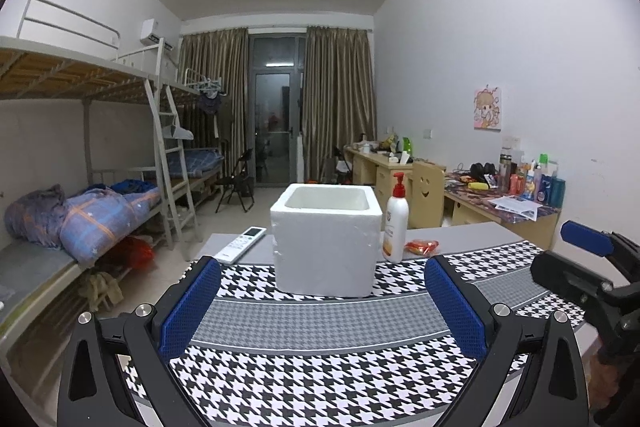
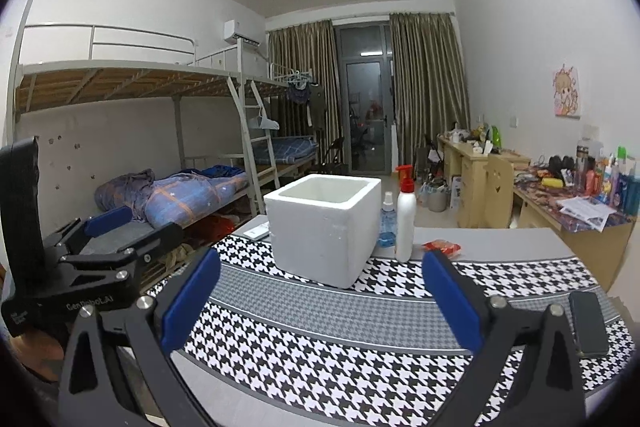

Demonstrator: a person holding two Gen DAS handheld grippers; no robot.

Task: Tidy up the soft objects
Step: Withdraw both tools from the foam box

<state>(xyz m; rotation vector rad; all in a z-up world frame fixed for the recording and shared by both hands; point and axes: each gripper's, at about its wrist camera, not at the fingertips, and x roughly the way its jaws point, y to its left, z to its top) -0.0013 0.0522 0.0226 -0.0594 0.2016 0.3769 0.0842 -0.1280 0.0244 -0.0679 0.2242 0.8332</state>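
White square foam box (image 1: 325,239), opening upward, no long axis, is seen standing on houndstooth mat (image 1: 320,323). Left gripper (image 1: 322,301) and right gripper (image 2: 320,297) are held wide apart, empty, short of the box.

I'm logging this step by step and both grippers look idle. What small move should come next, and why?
Probably ease the right gripper, open and empty, forward toward the red-orange packet lying beside the lotion bottle. It looks like the only soft item in view, and the white foam box stands open nearby. The left gripper is open too.
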